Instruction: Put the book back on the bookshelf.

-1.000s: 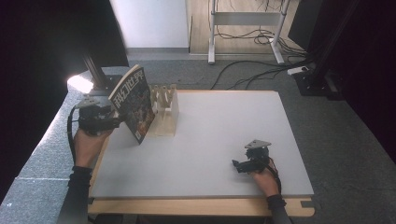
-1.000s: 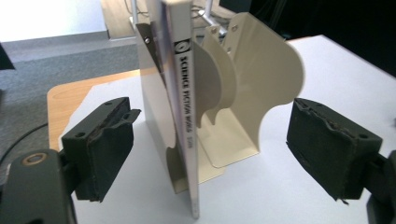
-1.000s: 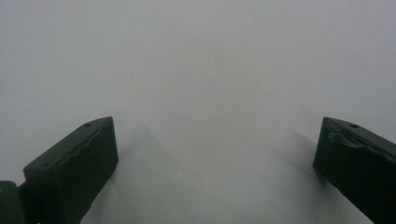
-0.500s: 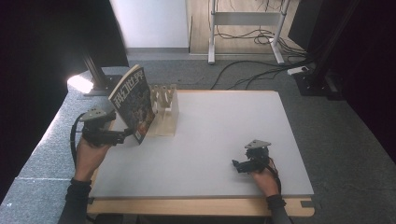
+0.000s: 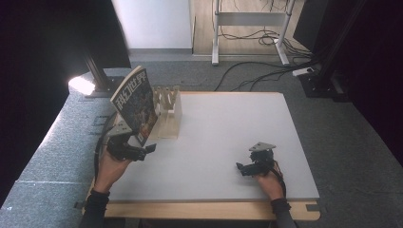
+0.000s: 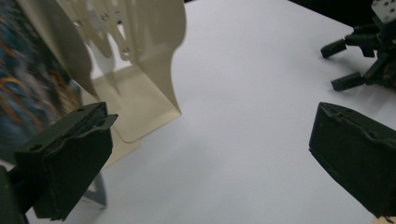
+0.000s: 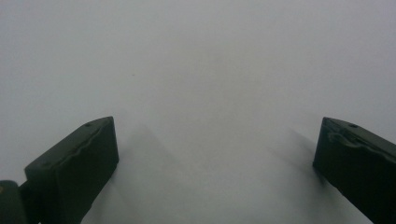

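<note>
**Station status: magazine standing in rack, both grippers empty**

1. Writing. I read large white Chinese characters down the cover of the magazine (image 5: 135, 103); they look like "科幻世界", though I cannot confirm each stroke. The rest of the cover is dark illustrated artwork. In the left gripper view the cover (image 6: 32, 88) is blurred and nothing on it is legible.

2. Magazine location and orientation. It stands at the left rear of the table (image 5: 228, 142), leaning against the cream slotted rack (image 5: 167, 111) on the rack's left side. Its long axis runs upward, tilted with the top edge toward the far left. The cover faces the near side of the table.

3. Rack. In the left gripper view I see its curved dividers and flat base plate (image 6: 135, 70) resting on the white surface.

4. Left gripper (image 5: 142, 151). It sits just below the magazine's lower corner; whether it touches, I cannot tell. Jaws are spread wide with nothing between them (image 6: 205, 163).

5. Right gripper (image 5: 247, 167). It rests low over the table's near right area, well apart from the rack. Jaws are spread wide over bare white surface (image 7: 215, 154).
</note>
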